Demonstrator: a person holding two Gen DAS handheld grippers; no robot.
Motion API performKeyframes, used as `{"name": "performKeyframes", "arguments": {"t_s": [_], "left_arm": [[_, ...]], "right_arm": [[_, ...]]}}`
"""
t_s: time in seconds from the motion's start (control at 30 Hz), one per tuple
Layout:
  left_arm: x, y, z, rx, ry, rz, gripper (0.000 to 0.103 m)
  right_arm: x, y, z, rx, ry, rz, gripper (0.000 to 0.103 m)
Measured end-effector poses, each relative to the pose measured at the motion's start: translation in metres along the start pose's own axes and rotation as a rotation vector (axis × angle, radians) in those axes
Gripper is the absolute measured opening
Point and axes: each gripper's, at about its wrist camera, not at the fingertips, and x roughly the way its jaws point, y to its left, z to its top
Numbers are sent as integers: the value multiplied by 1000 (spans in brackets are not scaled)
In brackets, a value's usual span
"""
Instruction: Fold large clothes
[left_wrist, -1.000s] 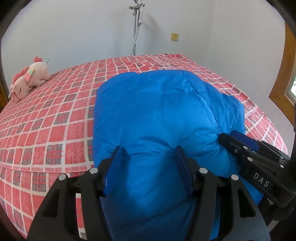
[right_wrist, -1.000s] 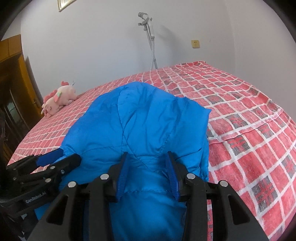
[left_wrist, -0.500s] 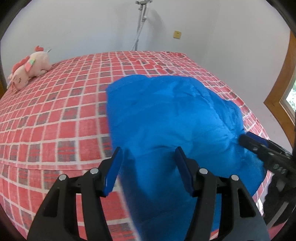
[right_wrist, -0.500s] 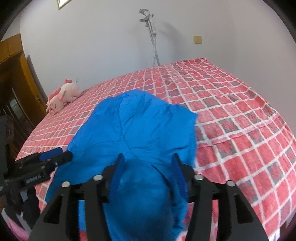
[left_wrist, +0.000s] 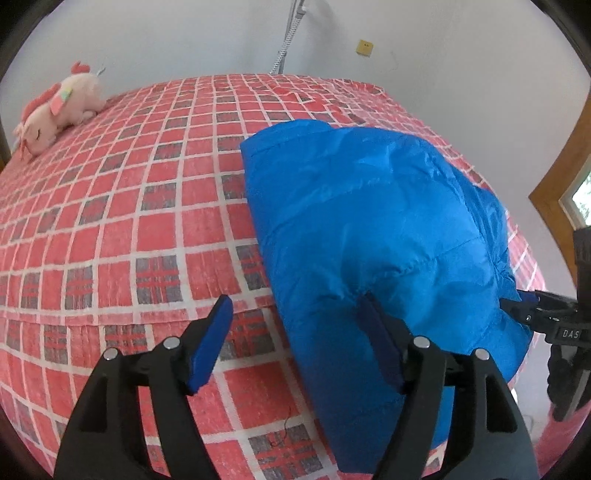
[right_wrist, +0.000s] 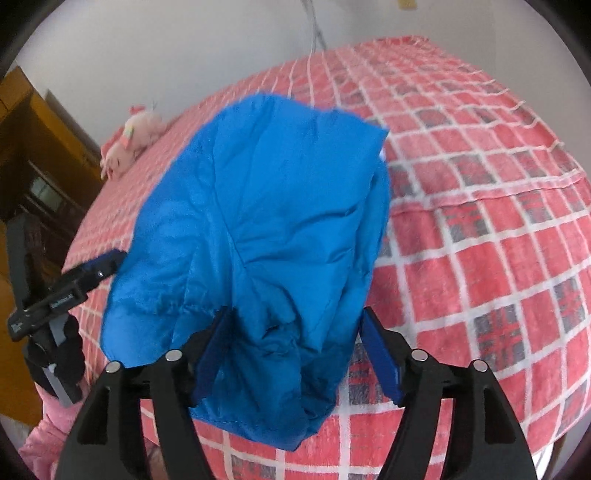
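A blue padded jacket (left_wrist: 369, 229) lies folded on the red checked bed (left_wrist: 122, 236), its near end hanging over the bed's front edge. My left gripper (left_wrist: 295, 341) is open, its right finger against the jacket's near left edge and its left finger over bare bedspread. My right gripper (right_wrist: 297, 356) is open with the jacket's (right_wrist: 266, 229) loose near end bunched between its fingers, not pinched. Each gripper shows at the side of the other's view: the right one (left_wrist: 546, 321) and the left one (right_wrist: 62, 291).
A pink plush toy (left_wrist: 55, 110) lies at the bed's far left corner, also in the right wrist view (right_wrist: 129, 144). White walls stand behind the bed. A wooden cabinet (right_wrist: 33, 147) is at the left and a wooden window frame (left_wrist: 565, 177) at the right.
Both grippers have pulled back toward the bed's front edge and opened wider. The jacket has slid nearer with them, and its near end now hangs over the edge.
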Motion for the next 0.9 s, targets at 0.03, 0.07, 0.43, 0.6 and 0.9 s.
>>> {"name": "performKeyframes", "arguments": {"t_s": [0.03,0.07,0.43,0.6,0.9], "left_arm": [[2,-1,-1,3,6,1,71],[4,0,-1,-1,12,-1,72],[6,15,-1,-68,34,-81,71],[8,15,2,-74,53,-108,66],[3,13,-5,-70,52,-171,69]], "right_arm": [[7,-1,1,7,29,17,72],[11,-3,2,19,51,40,72],[39,-20,5,74,151,249,71],[33,-12,5,39,131,247,63],[31,-9,7,30,131,239,63]]}}
